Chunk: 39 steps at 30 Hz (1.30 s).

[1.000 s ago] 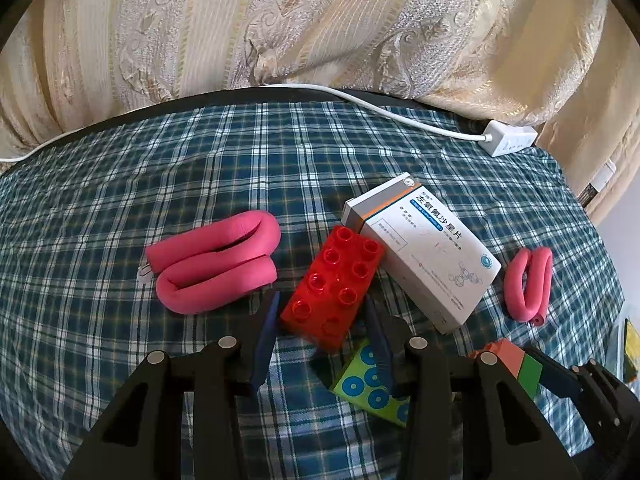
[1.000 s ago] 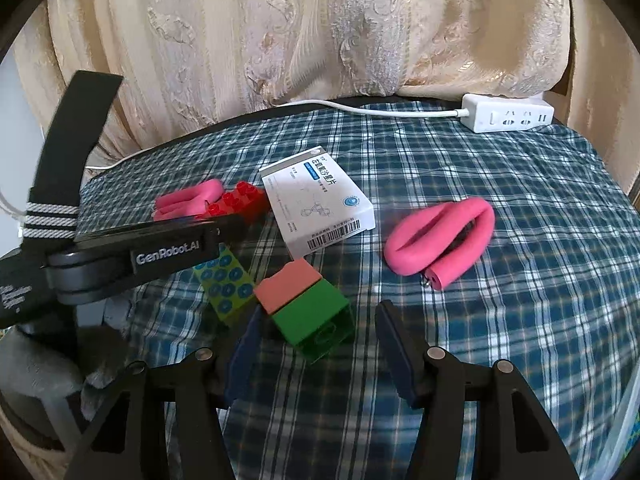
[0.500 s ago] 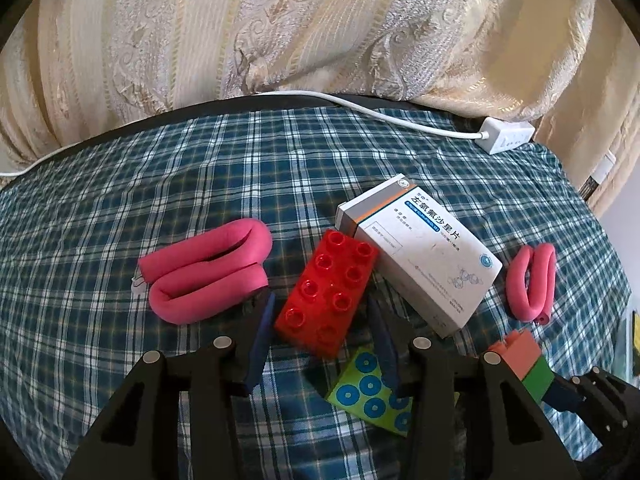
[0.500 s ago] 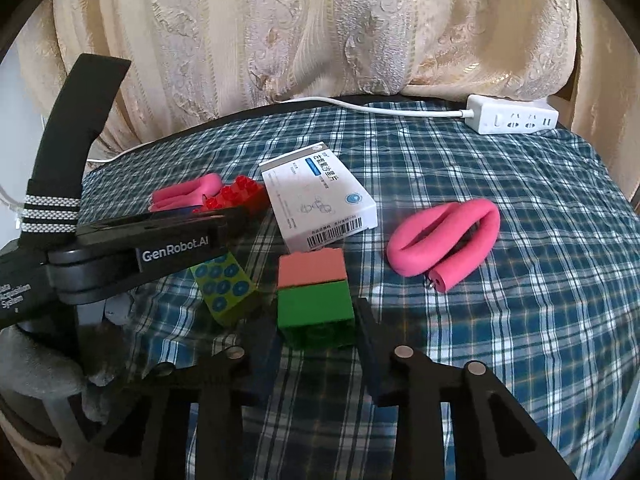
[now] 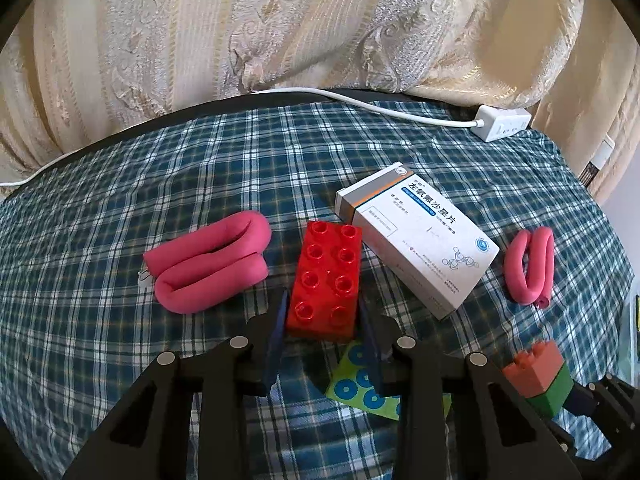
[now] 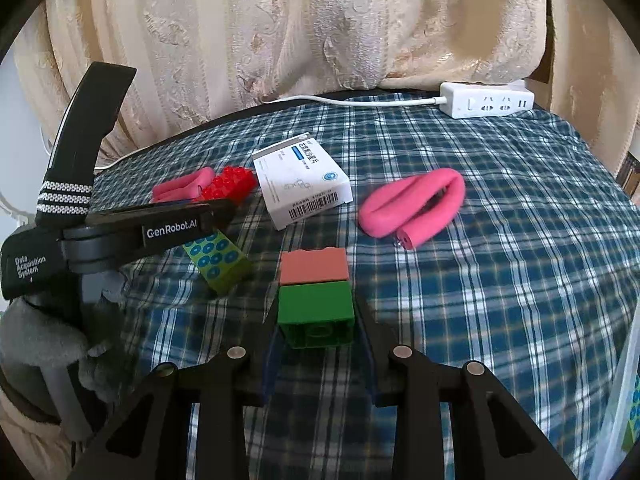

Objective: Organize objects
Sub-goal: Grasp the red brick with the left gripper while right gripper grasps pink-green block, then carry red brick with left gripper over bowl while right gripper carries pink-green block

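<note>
Only the right wrist view shows the barcode end of the medicine box [image 6: 303, 183]. Since a second ago both grippers have closed in: the left gripper [image 5: 323, 318] now clamps the red brick [image 5: 327, 279], and the right gripper [image 6: 316, 326] pinches the green-and-salmon block stack [image 6: 315, 296], both on the plaid cloth [image 6: 500, 280].

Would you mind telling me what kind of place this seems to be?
Probably a room at home: a table under a plaid tablecloth, brocade curtains behind, and a power strip at its far edge.
</note>
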Each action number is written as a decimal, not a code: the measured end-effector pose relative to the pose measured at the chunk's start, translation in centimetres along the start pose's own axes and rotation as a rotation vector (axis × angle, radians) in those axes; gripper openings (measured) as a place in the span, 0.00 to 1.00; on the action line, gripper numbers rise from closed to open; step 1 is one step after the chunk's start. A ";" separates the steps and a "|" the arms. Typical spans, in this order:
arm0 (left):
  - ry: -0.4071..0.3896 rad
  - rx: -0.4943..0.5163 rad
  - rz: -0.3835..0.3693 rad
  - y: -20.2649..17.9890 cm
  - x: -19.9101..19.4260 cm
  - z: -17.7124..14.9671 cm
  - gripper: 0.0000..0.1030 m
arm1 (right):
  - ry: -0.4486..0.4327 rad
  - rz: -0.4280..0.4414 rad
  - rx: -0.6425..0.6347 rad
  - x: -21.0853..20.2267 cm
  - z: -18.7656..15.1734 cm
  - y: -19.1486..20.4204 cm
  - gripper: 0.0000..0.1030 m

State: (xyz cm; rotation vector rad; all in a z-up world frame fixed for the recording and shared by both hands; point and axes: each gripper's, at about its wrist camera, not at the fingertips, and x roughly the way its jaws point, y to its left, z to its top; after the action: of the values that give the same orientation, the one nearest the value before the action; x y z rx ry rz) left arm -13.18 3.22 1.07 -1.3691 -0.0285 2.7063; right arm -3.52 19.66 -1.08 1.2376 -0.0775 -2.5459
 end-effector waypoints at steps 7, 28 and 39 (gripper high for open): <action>0.005 -0.039 -0.018 0.4 0.2 0.2 0.37 | 0.001 0.007 0.011 -0.1 0.0 -0.2 0.35; -0.061 0.051 -0.007 -1.1 -1.6 0.4 0.32 | -0.018 0.003 0.012 -0.2 -0.1 0.1 0.36; -0.103 0.080 -0.034 -2.5 -4.4 0.3 0.32 | -0.041 0.007 0.038 -2.5 -1.1 -0.6 0.32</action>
State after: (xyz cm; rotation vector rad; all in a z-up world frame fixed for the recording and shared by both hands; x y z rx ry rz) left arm -10.59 5.28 4.91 -1.1965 0.0469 2.7150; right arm -1.41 21.03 0.00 1.1975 -0.1402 -2.5752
